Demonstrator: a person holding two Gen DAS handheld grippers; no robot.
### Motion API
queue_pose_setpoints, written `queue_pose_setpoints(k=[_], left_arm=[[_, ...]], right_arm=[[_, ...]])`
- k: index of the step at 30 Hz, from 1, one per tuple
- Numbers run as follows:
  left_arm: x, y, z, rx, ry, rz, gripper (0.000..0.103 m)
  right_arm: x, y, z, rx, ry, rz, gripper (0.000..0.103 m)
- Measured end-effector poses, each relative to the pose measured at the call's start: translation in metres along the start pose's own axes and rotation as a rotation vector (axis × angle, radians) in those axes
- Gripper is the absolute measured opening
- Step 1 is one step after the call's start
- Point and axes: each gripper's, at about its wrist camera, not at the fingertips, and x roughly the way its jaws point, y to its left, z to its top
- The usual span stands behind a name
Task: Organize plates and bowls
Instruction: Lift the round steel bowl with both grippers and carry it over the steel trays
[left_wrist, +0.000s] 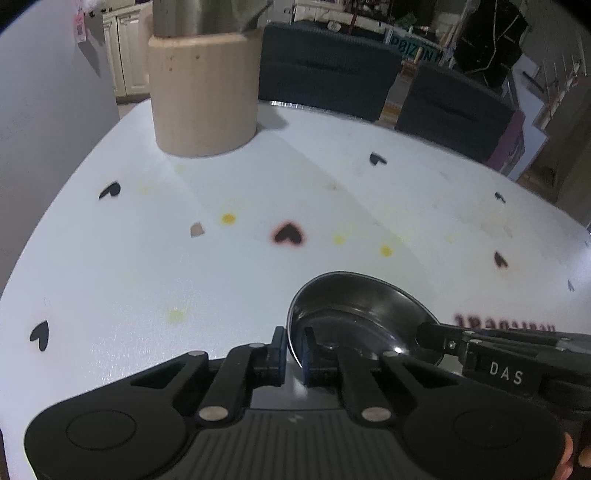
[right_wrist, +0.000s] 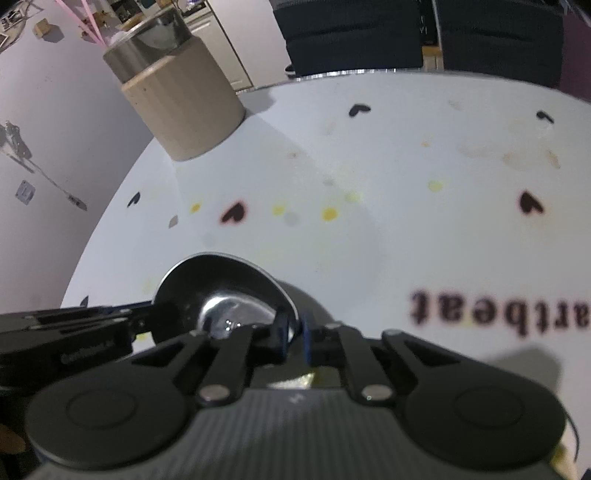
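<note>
A shiny steel bowl (left_wrist: 358, 314) is held over the white table between both grippers. My left gripper (left_wrist: 294, 356) is shut on the bowl's left rim. The right gripper's fingers (left_wrist: 436, 336) reach in from the right and grip the opposite rim. In the right wrist view the same bowl (right_wrist: 221, 295) sits low at centre left, and my right gripper (right_wrist: 294, 336) is shut on its right rim. The left gripper's fingers (right_wrist: 155, 314) hold the bowl's left rim there.
A tall beige holder (left_wrist: 203, 92) with steel dishes stacked in it stands at the table's far left corner; it also shows in the right wrist view (right_wrist: 177, 99). The white tablecloth (left_wrist: 258, 192) has black hearts and yellow stains. Dark chairs (left_wrist: 325, 66) stand behind the far edge.
</note>
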Motion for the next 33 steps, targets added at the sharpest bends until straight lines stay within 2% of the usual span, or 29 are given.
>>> queue_pose_setpoints(k=[6, 16, 24, 33], left_arm=[[-0.022, -0.016, 0.004, -0.015, -0.081, -0.024, 0.008], [-0.063, -0.076, -0.002, 0.028, -0.173, -0.093, 0.008], [-0.087, -0.139, -0.021, 0.099, -0.220, -0.166, 0.008], [-0.097, -0.218, -0.047, 0.192, -0.236, -0.294, 0.008]], right_arm=[[-0.026, -0.003, 0.003, -0.014, -0.071, -0.009, 0.007], [-0.091, -0.035, -0.004, 0.024, -0.174, -0.031, 0.007], [-0.150, -0.076, -0.030, 0.091, -0.244, -0.061, 0.007], [-0.219, -0.128, -0.075, 0.147, -0.322, -0.160, 0.007]])
